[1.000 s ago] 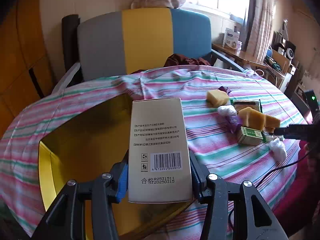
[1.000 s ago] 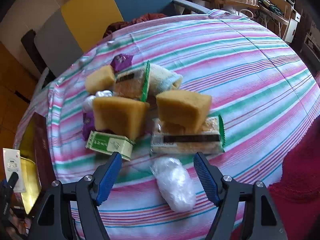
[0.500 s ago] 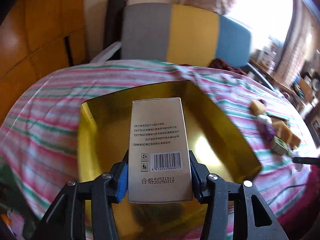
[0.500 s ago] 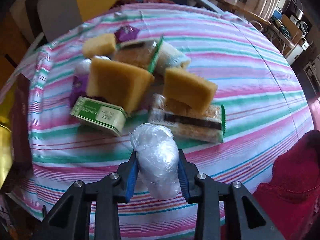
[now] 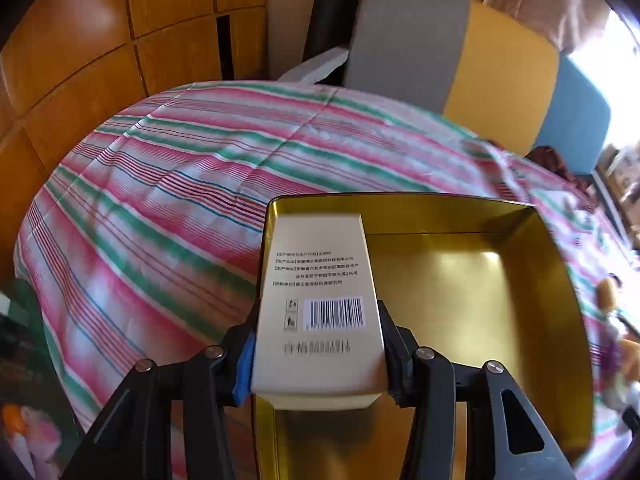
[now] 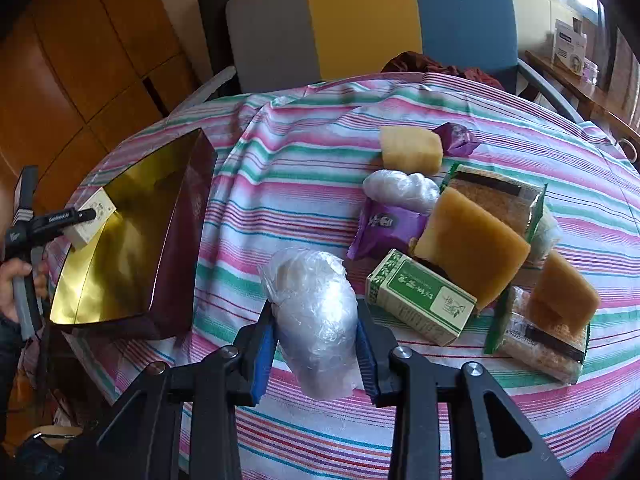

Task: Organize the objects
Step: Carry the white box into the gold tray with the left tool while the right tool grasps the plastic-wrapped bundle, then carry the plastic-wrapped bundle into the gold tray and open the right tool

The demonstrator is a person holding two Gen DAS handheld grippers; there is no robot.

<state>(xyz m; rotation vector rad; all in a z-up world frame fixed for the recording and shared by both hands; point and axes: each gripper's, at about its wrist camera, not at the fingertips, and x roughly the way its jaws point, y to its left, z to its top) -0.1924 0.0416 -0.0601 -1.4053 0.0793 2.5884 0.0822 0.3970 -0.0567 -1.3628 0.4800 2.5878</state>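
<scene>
Striped pink-and-green cloth covers the round table. At lower centre, the left gripper, clamping the pale cardboard carton, has swung over the gold-lined open box, ready to set down. The right gripper, open a second ago, now pinches the clear plastic-wrapped white bundle above the cloth.

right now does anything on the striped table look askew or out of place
The tan sponge block sits tilted, propped on the green carton and snack packs in a jumbled heap. The gold-lined box looks tipped, its near end past the table edge. Nothing spilled or damaged.
</scene>
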